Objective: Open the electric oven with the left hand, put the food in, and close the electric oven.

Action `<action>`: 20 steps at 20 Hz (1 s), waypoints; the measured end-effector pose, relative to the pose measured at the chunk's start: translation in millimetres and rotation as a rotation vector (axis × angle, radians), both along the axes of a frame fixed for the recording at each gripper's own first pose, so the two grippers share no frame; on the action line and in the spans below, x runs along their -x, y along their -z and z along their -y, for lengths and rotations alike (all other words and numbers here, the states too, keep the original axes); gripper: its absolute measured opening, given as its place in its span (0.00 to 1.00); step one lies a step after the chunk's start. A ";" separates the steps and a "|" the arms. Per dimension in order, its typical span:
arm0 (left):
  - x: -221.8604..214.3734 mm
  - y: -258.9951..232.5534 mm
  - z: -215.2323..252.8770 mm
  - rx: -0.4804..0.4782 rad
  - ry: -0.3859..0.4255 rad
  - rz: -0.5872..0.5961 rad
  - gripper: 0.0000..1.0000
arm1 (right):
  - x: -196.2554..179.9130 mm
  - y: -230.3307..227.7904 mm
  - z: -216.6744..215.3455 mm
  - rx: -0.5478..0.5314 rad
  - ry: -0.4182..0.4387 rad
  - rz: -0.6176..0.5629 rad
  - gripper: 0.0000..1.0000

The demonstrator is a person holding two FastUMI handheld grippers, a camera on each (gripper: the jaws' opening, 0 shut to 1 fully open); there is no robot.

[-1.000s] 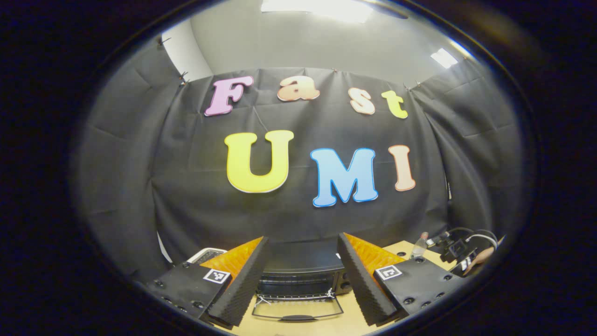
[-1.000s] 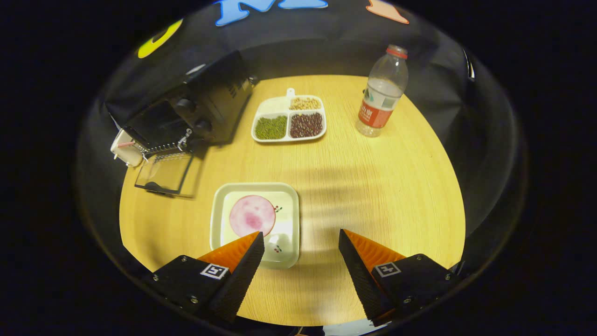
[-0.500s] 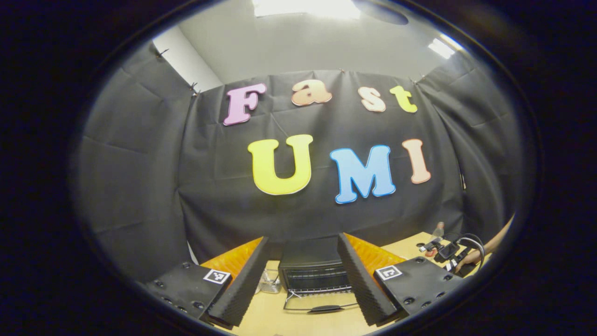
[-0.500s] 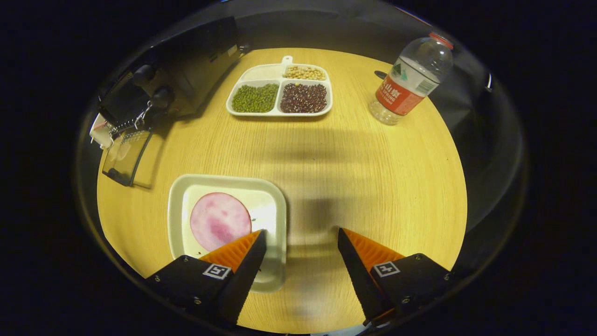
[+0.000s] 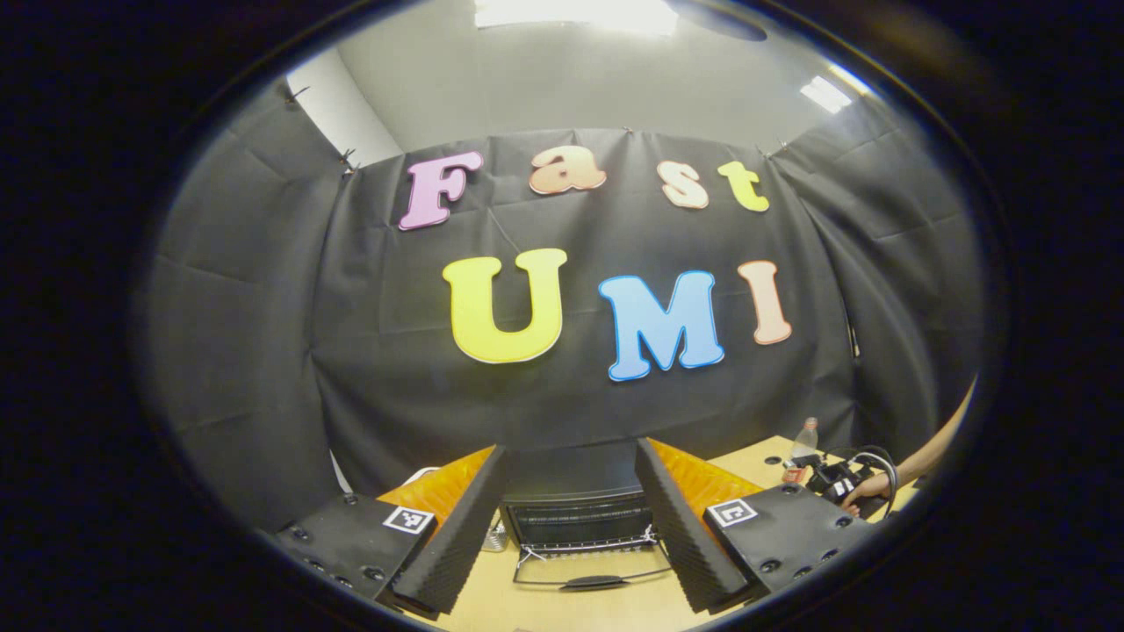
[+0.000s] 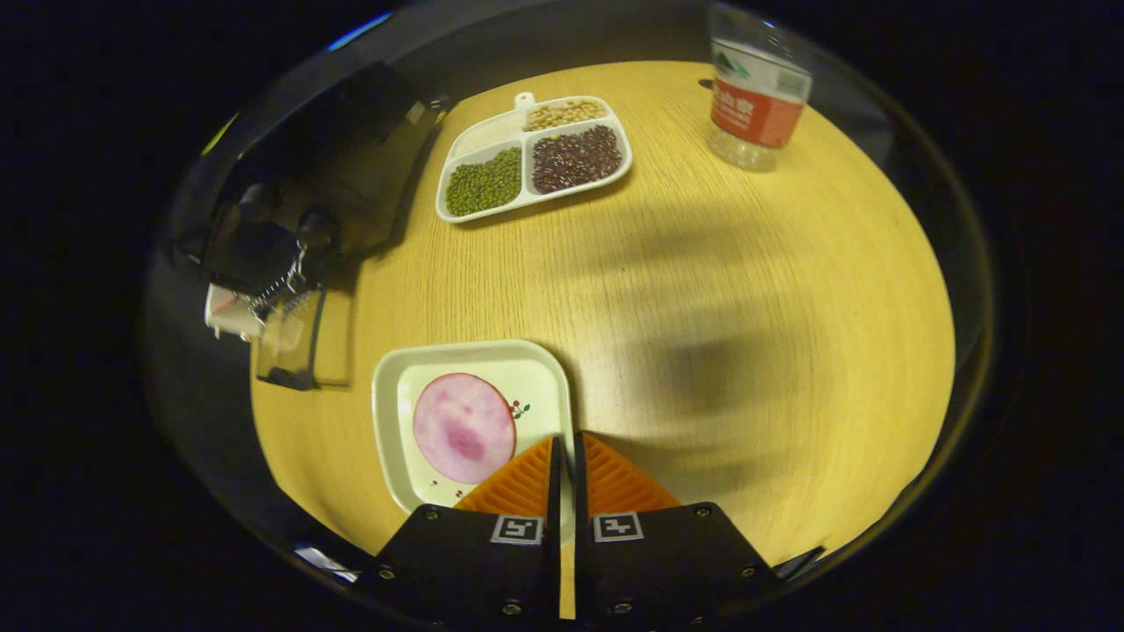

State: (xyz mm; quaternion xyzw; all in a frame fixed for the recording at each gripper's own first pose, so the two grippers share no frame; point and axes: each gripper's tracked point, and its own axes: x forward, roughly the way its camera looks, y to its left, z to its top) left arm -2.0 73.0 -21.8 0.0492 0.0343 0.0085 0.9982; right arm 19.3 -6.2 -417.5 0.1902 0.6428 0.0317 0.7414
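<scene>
We have the oven door down; our left gripper gapes empty. Our right gripper clamps the plate rim, ham slice aboard; next, we judge, carry it in level.

Left gripper: held level above the table, aimed forward; its two fingers stand wide apart with nothing between them.
Right gripper: tilted down toward the tabletop; its fingers are drawn nearly together, a thin edge showing in the narrow slit between them.
Right gripper, far off in the left gripper view: low at the right edge.
Hand: wrapped around that far gripper, bare forearm running off to the right.
</scene>
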 end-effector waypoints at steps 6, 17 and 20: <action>-7.8 3.4 -2.1 0.017 0.007 -0.014 1.00 | 15.3 -11.5 -7.3 -0.386 0.289 0.013 0.07; -18.8 8.0 -3.2 0.049 0.019 -0.026 0.97 | 25.9 -18.8 1.0 -0.372 0.364 0.060 0.01; -15.2 7.5 -4.6 0.037 0.024 -0.025 0.98 | 23.8 -14.1 -0.5 -0.301 0.364 0.039 0.01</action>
